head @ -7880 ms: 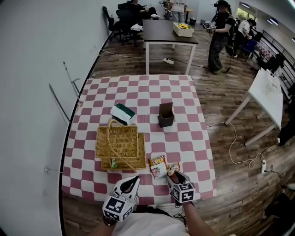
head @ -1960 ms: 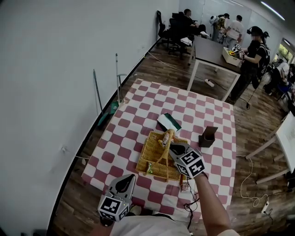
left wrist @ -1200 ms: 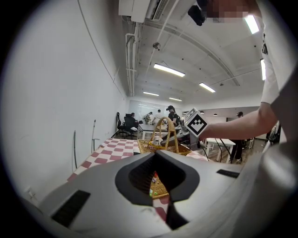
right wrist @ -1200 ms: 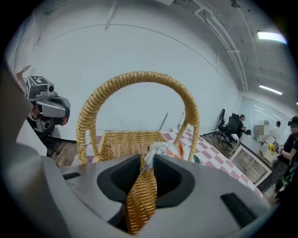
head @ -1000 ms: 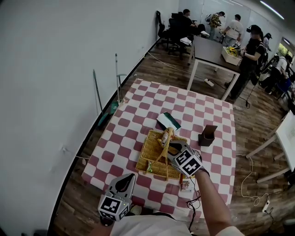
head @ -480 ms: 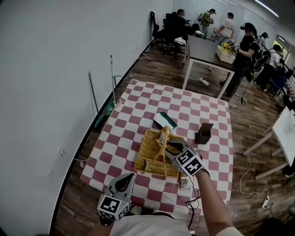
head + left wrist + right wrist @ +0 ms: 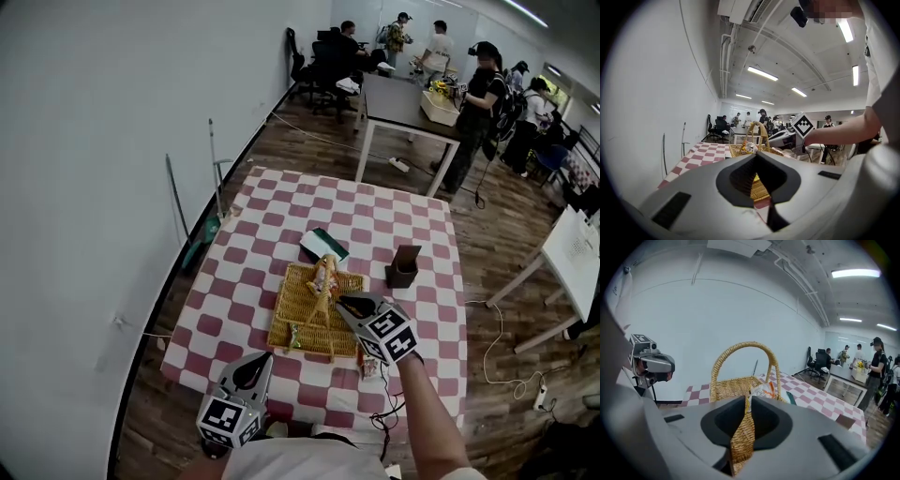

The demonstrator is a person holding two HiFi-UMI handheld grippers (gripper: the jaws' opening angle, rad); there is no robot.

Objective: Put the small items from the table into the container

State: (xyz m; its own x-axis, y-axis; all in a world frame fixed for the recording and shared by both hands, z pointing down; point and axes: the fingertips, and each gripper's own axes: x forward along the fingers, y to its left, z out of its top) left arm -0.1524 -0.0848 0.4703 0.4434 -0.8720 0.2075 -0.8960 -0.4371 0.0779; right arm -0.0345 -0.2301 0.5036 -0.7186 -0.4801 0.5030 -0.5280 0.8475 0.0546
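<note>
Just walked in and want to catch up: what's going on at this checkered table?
A person with tongs in each hand is loading small items into a wicker basket. The right tongs are over its near right edge, jaws closing with nothing between them; a snack packet lies inside. Another packet waits on the tablecloth. The left tongs hang idle at its near edge, empty.
</note>
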